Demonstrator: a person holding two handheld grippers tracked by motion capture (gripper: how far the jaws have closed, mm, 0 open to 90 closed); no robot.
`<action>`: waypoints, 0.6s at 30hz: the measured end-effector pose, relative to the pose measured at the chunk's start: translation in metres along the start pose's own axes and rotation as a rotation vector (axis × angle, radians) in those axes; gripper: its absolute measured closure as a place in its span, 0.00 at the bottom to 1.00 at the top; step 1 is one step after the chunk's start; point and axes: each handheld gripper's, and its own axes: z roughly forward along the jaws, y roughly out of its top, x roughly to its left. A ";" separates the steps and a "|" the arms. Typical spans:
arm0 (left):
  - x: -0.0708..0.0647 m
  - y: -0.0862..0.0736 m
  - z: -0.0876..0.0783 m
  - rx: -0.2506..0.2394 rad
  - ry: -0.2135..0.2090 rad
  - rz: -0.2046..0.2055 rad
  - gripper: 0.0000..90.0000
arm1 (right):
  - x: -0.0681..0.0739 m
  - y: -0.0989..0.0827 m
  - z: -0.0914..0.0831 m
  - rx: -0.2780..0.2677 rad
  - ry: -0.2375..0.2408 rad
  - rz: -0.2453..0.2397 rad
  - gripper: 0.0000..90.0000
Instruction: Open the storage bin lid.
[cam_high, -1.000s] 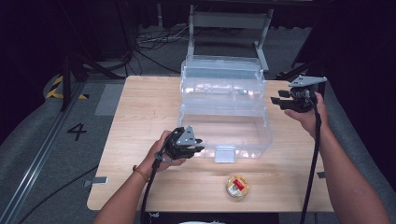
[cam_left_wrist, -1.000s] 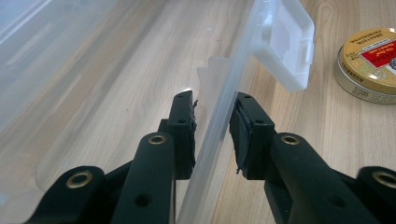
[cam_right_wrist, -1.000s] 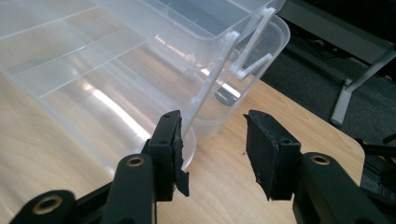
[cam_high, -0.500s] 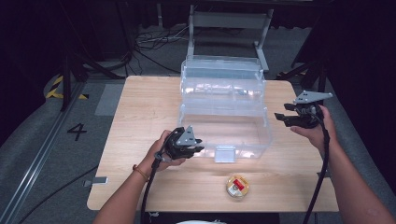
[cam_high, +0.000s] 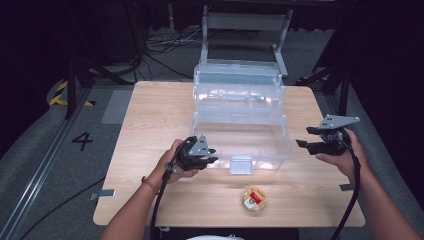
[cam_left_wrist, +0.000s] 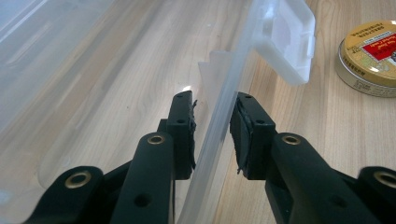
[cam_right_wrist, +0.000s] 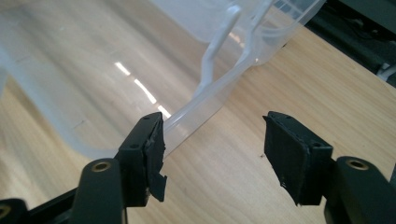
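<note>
Jaws of the left gripper (cam_left_wrist: 212, 133) pinch the clear box's (cam_high: 240, 120) front wall — right gripper (cam_right_wrist: 212, 156) has just been opening, nothing between, near the bench's right edge.

right tongs (cam_high: 306, 137) lower, opening

We see clear box (cam_high: 240, 125) blocking table (cam_high: 150, 115) centre, raised lid walling far side. Left gripper (cam_high: 202, 159) astride near wall. Round tin (cam_high: 254, 199) sits near edge. Bare wood left and right; right gripper (cam_high: 305, 137) stands clear of box.
</note>
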 end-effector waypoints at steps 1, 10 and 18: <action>0.000 0.000 0.000 0.000 -0.001 0.000 0.79 | 0.002 -0.002 -0.001 0.003 0.006 -0.004 0.42; -0.001 -0.001 -0.001 0.002 0.007 -0.008 0.78 | 0.020 -0.014 0.000 0.030 0.060 -0.015 0.39; -0.001 0.000 -0.001 0.010 0.007 0.003 0.78 | 0.045 -0.026 0.007 0.089 0.116 -0.073 0.39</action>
